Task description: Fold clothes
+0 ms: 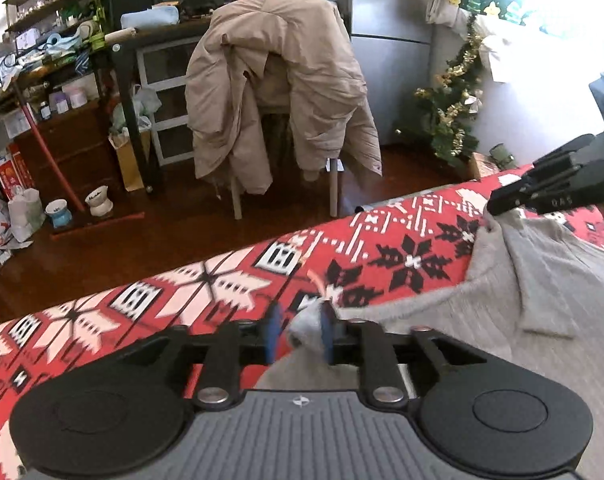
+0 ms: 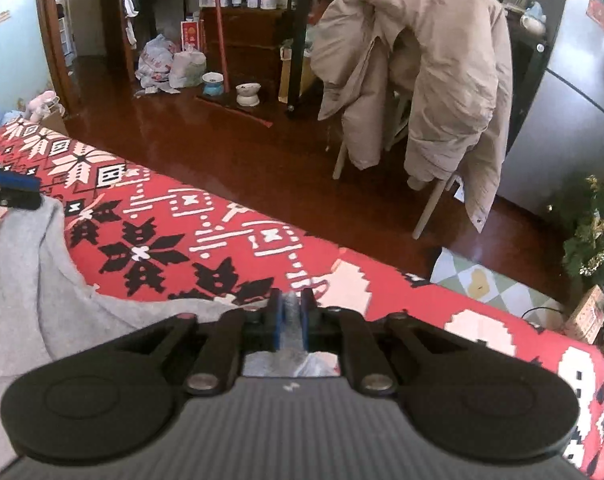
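Observation:
A grey knit garment (image 1: 541, 300) with a collar lies spread on the red patterned blanket (image 1: 182, 292). In the left wrist view my left gripper (image 1: 300, 320) stands partly open at the garment's edge. A bunched corner of grey cloth rests against its right pad, with a gap to the left pad. In the right wrist view my right gripper (image 2: 293, 306) has its blue pads pinched on a narrow fold of the grey garment (image 2: 26, 280), low over the blanket (image 2: 190, 208). Each gripper shows at the edge of the other view: the right gripper (image 1: 501, 202) and the left gripper (image 2: 18, 192).
The bed's edge runs diagonally, with dark wooden floor (image 1: 206, 220) beyond it. A chair draped with a beige coat (image 1: 278, 92) stands close by. A small decorated tree (image 1: 453, 112) is at the right, and pet bowls (image 1: 98, 200) and cluttered shelves are at the left.

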Demonstrator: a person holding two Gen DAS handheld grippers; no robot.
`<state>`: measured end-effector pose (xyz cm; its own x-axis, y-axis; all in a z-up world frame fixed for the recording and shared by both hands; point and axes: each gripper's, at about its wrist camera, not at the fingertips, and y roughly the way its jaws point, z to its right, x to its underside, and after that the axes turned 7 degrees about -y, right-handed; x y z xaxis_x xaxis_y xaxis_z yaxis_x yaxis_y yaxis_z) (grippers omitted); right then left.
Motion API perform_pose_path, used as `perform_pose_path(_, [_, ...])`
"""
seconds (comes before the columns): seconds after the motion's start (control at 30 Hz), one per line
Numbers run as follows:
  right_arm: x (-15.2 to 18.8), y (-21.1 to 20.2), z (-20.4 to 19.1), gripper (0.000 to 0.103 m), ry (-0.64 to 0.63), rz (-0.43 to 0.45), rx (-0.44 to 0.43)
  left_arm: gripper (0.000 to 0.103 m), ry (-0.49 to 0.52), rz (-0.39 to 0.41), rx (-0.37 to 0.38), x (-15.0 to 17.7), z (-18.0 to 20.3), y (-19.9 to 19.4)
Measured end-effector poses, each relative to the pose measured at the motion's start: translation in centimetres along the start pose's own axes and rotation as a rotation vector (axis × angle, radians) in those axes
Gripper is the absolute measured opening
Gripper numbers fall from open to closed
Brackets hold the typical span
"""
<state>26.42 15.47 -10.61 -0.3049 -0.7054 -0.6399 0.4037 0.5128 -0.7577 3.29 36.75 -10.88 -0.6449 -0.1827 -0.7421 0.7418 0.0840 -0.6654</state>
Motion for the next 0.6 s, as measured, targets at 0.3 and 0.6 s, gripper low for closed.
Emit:
perform_pose_path(0.3, [0.7, -3.0, 2.3, 0.034, -0.044, 0.056, -0.027, 0.046, -0.063, 0.005, 0.039, -0.9, -2.4, -0.5])
perform_pose_path(0.6, [1.4, -0.8, 0.6, 0.034, -0.148, -0.001, -0.027, 0.031, 0.187, -0.082, 0.044, 0.7, 0.9, 2.6])
